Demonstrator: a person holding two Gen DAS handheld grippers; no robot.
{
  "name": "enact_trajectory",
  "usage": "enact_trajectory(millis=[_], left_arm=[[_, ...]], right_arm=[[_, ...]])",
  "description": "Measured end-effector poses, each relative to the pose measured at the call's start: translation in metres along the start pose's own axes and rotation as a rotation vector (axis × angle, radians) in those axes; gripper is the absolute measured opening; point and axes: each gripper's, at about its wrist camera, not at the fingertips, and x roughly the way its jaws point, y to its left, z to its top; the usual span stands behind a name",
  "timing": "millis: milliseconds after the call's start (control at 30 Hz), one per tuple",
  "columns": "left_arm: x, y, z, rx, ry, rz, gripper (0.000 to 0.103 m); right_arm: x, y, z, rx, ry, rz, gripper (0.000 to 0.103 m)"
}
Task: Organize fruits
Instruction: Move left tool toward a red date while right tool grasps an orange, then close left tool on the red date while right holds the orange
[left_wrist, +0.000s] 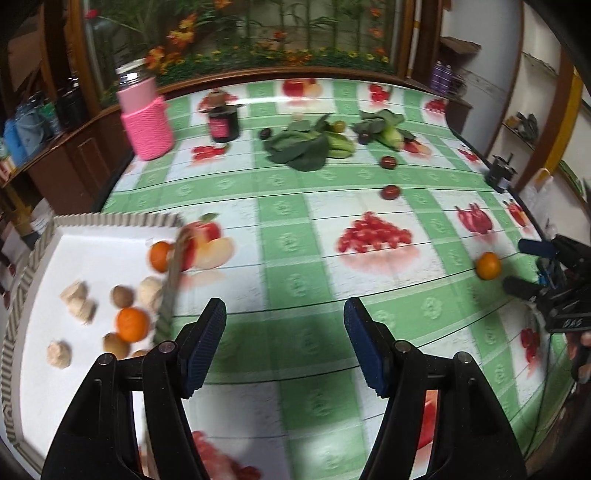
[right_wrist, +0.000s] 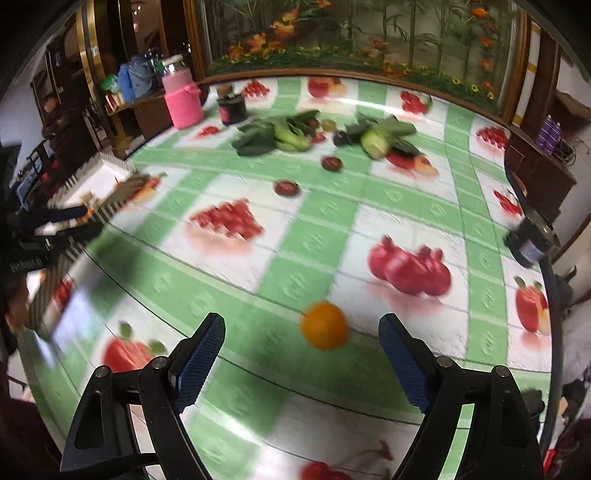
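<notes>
A white tray with a ribbed rim sits at the table's left and holds two oranges, brown fruits and pale lumps. My left gripper is open and empty over the tablecloth just right of the tray. My right gripper is open, and a loose orange lies on the cloth between its fingertips, untouched. That orange also shows in the left wrist view, beside the right gripper. Two dark red fruits lie further back on the table.
Leafy greens and more vegetables lie at the back with small dark fruits. A pink-sleeved jar and a dark jar stand at the back left. A small dark device sits by the right edge.
</notes>
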Motion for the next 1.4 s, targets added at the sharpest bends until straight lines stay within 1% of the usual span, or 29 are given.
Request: enact_trajectory(millis=[33, 67, 100, 167, 267, 333, 400, 433, 567, 733, 867, 1200, 1333, 1367, 1400], left_arm=[[0.002, -0.005, 0.002, 0.009, 0.005, -0.006, 0.065], [0.004, -0.012, 0.005, 0.023, 0.011, -0.011, 0.065], [0.005, -0.016, 0.008, 0.032, 0.013, -0.015, 0.065], [0.010, -0.028, 0.013, 0.058, 0.018, -0.027, 0.065], [0.018, -0.041, 0.020, 0.083, 0.032, -0.039, 0.065], [0.024, -0.049, 0.026, 0.093, 0.040, -0.051, 0.065], [0.031, -0.055, 0.032, 0.098, 0.043, -0.061, 0.065], [0.035, -0.058, 0.036, 0.095, 0.046, -0.064, 0.065], [0.054, -0.070, 0.052, 0.090, 0.057, -0.095, 0.065], [0.085, -0.088, 0.074, 0.105, 0.076, -0.101, 0.065], [0.106, -0.097, 0.090, 0.095, 0.094, -0.106, 0.065], [0.138, -0.107, 0.111, 0.061, 0.097, -0.111, 0.065], [0.152, -0.111, 0.111, 0.065, 0.111, -0.091, 0.065], [0.151, -0.112, 0.112, 0.072, 0.092, -0.081, 0.057], [0.152, -0.113, 0.112, 0.081, 0.085, -0.072, 0.054]], right_arm=[[0.001, -0.002, -0.003, -0.005, 0.002, -0.005, 0.085], [0.004, -0.005, -0.006, -0.013, 0.006, -0.005, 0.082], [0.007, -0.006, -0.008, -0.017, 0.011, -0.003, 0.077], [0.012, -0.011, -0.010, -0.012, 0.013, 0.018, 0.069], [0.021, -0.013, -0.008, -0.010, 0.013, 0.039, 0.068], [0.029, -0.012, -0.007, -0.023, 0.019, 0.043, 0.060], [0.034, -0.014, -0.006, -0.018, 0.023, 0.051, 0.041], [0.036, -0.015, -0.006, -0.012, 0.018, 0.059, 0.036], [0.039, -0.020, -0.006, 0.008, -0.005, 0.081, 0.035], [0.038, -0.024, -0.003, 0.048, -0.039, 0.114, 0.035], [0.039, -0.025, 0.002, 0.060, -0.057, 0.132, 0.035], [0.047, -0.028, 0.002, 0.062, -0.041, 0.171, 0.035], [0.047, -0.031, 0.002, 0.069, -0.045, 0.178, 0.035], [0.047, -0.031, 0.002, 0.071, -0.044, 0.179, 0.035], [0.048, -0.032, 0.002, 0.072, -0.043, 0.178, 0.035]])
